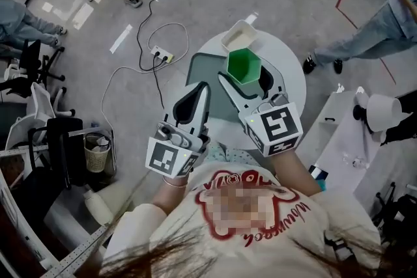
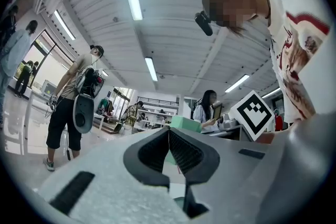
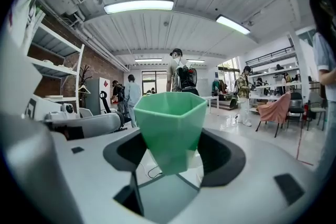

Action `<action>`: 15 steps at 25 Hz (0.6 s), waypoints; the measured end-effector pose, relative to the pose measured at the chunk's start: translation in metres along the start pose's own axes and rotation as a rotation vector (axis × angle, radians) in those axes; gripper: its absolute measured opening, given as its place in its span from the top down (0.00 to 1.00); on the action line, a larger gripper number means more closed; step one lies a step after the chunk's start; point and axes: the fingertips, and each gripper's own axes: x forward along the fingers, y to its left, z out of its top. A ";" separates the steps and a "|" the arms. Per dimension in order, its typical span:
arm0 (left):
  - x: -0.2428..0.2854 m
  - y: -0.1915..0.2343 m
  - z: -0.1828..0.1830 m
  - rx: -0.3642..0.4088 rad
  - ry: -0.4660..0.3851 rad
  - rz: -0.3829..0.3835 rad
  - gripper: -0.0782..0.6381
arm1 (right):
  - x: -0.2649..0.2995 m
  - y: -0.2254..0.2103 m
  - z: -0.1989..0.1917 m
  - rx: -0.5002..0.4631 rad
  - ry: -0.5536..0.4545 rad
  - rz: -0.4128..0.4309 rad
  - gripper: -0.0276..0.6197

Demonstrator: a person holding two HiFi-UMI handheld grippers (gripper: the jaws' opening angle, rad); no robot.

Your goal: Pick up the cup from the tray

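Observation:
A green faceted cup [image 1: 244, 66] hangs above the grey-green tray [image 1: 199, 75], upright, with my right gripper [image 1: 245, 77] shut on its lower part. In the right gripper view the cup [image 3: 170, 126] fills the gap between the two dark pads, and my right gripper [image 3: 173, 160] clamps it from both sides. My left gripper [image 1: 197, 93] hovers over the tray's near left part, its jaws pressed together and holding nothing. In the left gripper view my left gripper [image 2: 169, 140] shows no gap, and the cup [image 2: 183, 123] peeks out behind it.
The tray lies on a small round white table [image 1: 291, 72]. A white rectangular dish [image 1: 238, 36] sits at the table's far edge. On the floor to the left are a power strip with cables [image 1: 160, 55], a bin [image 1: 96, 152] and chairs. People stand around.

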 end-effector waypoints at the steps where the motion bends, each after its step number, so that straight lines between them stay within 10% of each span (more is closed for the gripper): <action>1: 0.000 -0.002 0.002 0.012 -0.005 -0.003 0.87 | -0.004 0.001 0.003 -0.005 -0.004 0.000 0.51; 15: -0.001 -0.023 0.004 0.045 -0.024 0.017 0.87 | -0.029 0.002 0.010 0.004 -0.027 0.054 0.51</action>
